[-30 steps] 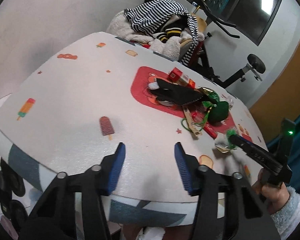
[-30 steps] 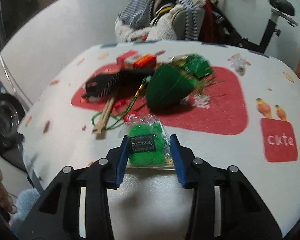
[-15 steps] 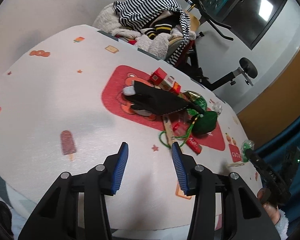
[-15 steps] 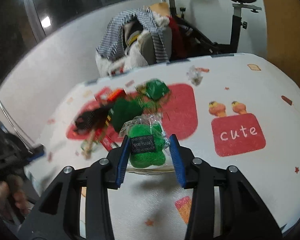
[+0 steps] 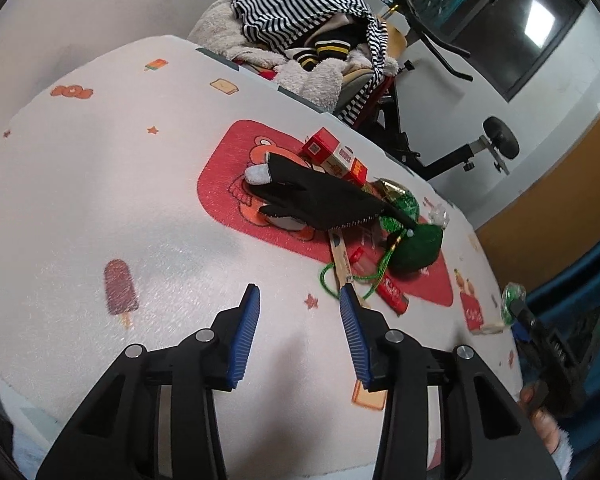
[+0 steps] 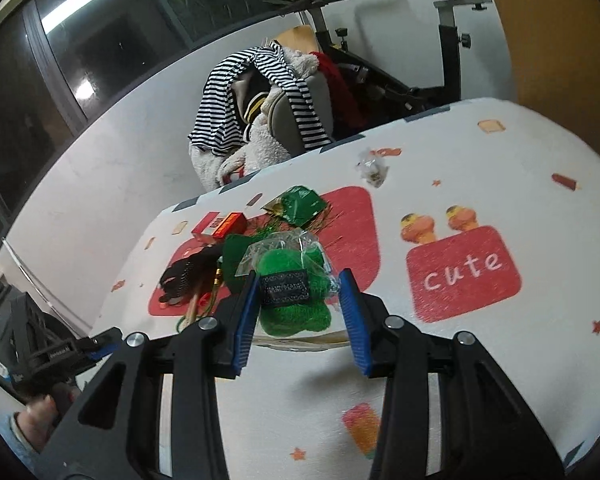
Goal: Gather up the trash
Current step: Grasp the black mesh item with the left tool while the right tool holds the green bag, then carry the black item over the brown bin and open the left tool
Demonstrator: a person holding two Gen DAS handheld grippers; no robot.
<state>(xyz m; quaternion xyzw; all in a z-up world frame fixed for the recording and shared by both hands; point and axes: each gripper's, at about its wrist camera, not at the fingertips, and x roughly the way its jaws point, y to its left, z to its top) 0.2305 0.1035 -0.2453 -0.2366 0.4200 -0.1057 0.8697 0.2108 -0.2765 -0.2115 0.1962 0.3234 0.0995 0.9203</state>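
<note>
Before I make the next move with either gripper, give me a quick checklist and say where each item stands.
1. Right gripper closed on the green knitted item in a clear plastic wrapper: ok, it sits between both blue pads.
2. Wrapper lifted off the white patterned table cover: cannot tell.
3. Left gripper free: ok, nothing sits between its jaws, which have just been closing.
4. Trash left to collect: not ok, the red cardboard box, black glove, dark green pouch and wooden stick lie on the red patch.
5. Bin within sight: not ok, none shows in either view.
</note>
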